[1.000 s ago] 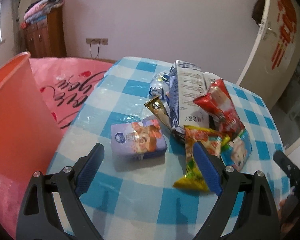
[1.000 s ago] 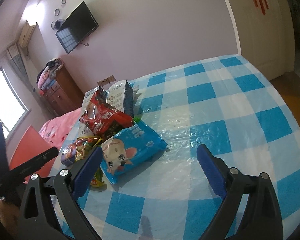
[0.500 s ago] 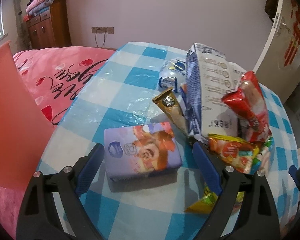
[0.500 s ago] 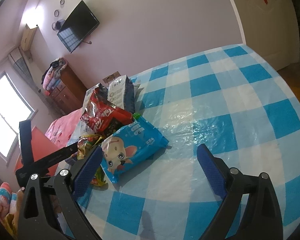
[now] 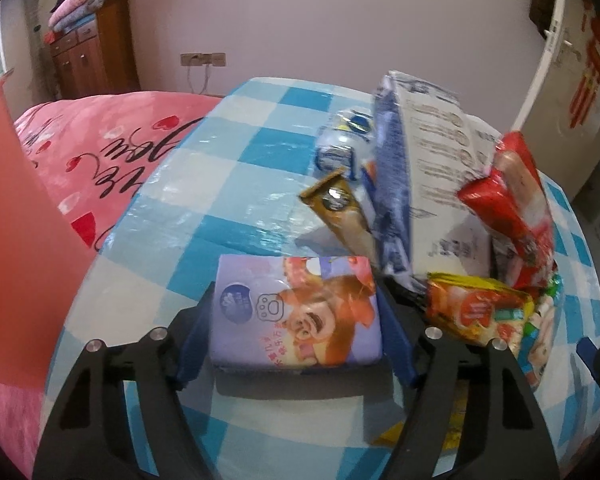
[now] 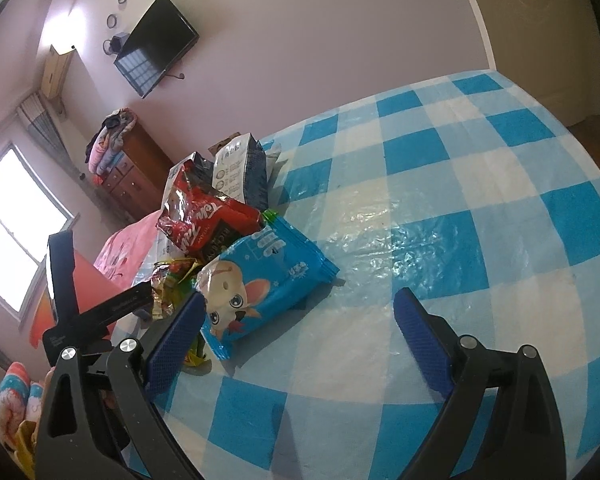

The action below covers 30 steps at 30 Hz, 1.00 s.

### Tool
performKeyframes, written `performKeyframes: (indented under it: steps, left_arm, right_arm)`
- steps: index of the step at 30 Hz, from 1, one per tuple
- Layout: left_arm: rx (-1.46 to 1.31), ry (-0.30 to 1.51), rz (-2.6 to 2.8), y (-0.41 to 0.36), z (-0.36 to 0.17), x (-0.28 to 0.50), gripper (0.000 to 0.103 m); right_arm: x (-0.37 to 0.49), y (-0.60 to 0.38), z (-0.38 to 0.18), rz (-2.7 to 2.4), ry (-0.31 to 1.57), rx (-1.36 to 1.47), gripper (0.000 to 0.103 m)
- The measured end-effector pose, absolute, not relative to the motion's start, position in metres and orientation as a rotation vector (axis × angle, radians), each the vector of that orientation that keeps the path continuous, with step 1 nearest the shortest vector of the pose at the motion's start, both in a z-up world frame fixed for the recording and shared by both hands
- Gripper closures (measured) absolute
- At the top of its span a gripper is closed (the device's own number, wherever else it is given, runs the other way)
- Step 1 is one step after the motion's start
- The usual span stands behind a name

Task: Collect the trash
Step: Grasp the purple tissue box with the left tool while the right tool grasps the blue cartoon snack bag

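A purple tissue pack (image 5: 296, 312) with a cartoon print lies on the blue checked table (image 5: 228, 184). My left gripper (image 5: 296, 320) has its blue pads on both sides of the pack, closed against it. Behind it lies a pile of wrappers: a gold sachet (image 5: 340, 212), a tall white and blue bag (image 5: 424, 184), a red bag (image 5: 512, 208), an orange packet (image 5: 476, 308). My right gripper (image 6: 296, 332) is open and empty above the table, next to a blue tissue pack (image 6: 260, 280). The red bag (image 6: 208, 220) also shows there.
An orange-red bin (image 5: 16, 216) stands at the left of the table, also visible in the right wrist view (image 6: 84, 284). A pink bed (image 5: 100, 148) lies behind it. A wooden cabinet (image 5: 92, 52) stands by the far wall. A door (image 5: 572, 68) is at the right.
My left gripper has moved forward over the table and closed its pads around the purple tissue pack. The right gripper has stayed open and nearly still.
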<state>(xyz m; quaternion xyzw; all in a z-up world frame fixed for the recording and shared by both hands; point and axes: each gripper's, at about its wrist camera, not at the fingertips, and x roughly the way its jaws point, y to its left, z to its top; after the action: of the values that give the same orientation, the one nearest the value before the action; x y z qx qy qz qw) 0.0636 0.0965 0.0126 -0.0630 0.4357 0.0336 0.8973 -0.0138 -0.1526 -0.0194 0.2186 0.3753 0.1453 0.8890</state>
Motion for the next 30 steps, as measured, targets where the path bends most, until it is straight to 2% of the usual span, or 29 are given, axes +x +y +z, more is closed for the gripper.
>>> performKeyframes:
  steps: [15,26,27,28,30]
  left_arm:
    - [-0.024,0.947,-0.158,0.025,0.014,0.01,0.03]
    - [-0.05,0.953,-0.175,0.023,0.015,-0.006,0.03]
    - [-0.05,0.954,-0.172,0.022,0.015,-0.008,0.03]
    - [-0.052,0.955,-0.169,0.024,0.015,-0.008,0.03]
    - [-0.054,0.959,-0.163,0.026,0.015,-0.008,0.03]
  right_arm:
    - [-0.015,-0.163,-0.015,0.286,0.774,0.446,0.009]
    - [-0.009,-0.145,-0.023,0.253,0.836,0.334,0.009]
    - [-0.009,-0.143,-0.023,0.253,0.836,0.325,0.012]
    - [-0.01,-0.141,-0.023,0.256,0.837,0.315,0.019]
    - [-0.008,-0.139,-0.023,0.258,0.838,0.299,0.021]
